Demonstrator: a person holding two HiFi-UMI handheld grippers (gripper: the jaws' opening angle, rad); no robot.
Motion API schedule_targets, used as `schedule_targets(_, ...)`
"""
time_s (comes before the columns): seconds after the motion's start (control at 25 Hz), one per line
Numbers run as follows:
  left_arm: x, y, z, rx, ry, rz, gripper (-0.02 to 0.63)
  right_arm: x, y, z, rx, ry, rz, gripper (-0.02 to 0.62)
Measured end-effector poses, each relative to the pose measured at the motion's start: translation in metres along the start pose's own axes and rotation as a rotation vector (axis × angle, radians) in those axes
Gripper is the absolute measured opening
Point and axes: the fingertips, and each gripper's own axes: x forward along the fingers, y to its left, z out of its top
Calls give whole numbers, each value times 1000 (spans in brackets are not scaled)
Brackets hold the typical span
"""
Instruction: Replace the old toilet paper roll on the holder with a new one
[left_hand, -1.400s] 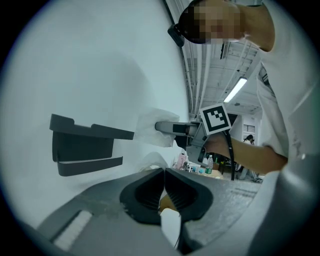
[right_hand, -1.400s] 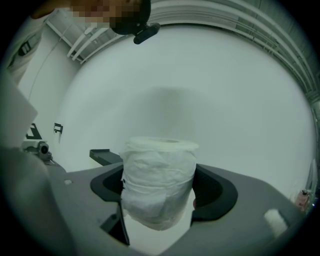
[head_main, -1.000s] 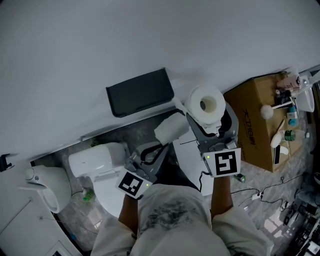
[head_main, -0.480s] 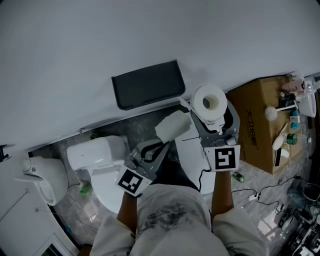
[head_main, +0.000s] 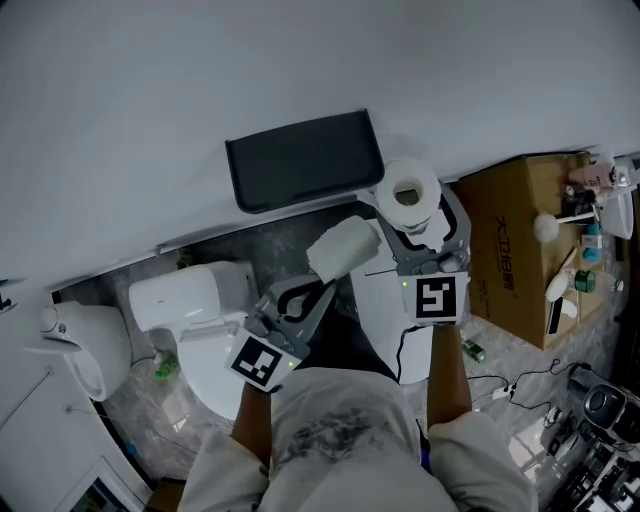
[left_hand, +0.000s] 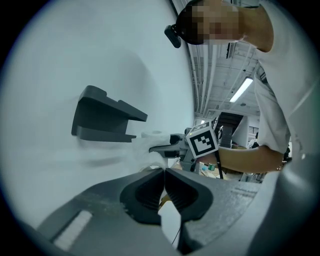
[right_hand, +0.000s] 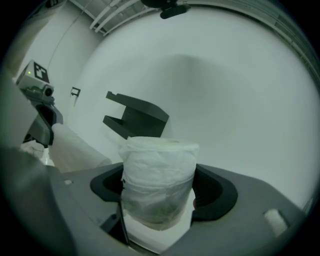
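White wall (head_main: 300, 60) fills most of the head view, with the dark wall-mounted holder (head_main: 305, 160) on it; no roll shows on the holder. Change: the new toilet paper roll (head_main: 405, 195) now sits just beside the holder's right end, closer than a second ago. So you're on the approach to load it, and it isn't seated yet. The roll is clamped in your right gripper (right_hand: 160, 192), jaws spread wide around its sides, pads on the paper. It stands upright: long axis vertical, core hole pointing up toward your head, crosswise to the jaw line. It probably needs lining up with the holder's opening before it goes in; no spindle is visible, so I can't tell how it mounts. Your left gripper (left_hand: 164, 172) is low and left of the roll, about where it was, jaws pressed together. A white paper wad (head_main: 343, 252) sits right at their tips, maybe what's left of the old roll. I can't tell whether a sheet is pinched.
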Motion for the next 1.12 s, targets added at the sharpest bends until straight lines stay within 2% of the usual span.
schedule_targets(0.4, 2, 2, -6, -12, 13, 13, 14, 18, 7, -15, -90, 24, 19, 383)
schedule_targets(0.8, 3, 2, -11, -20, 15, 22, 14, 31, 12, -19, -265, 44, 24, 382)
schedule_targets(1.12, -2, 7, -13, -35, 18, 32, 14, 40, 21, -16, -365, 61, 31, 382)
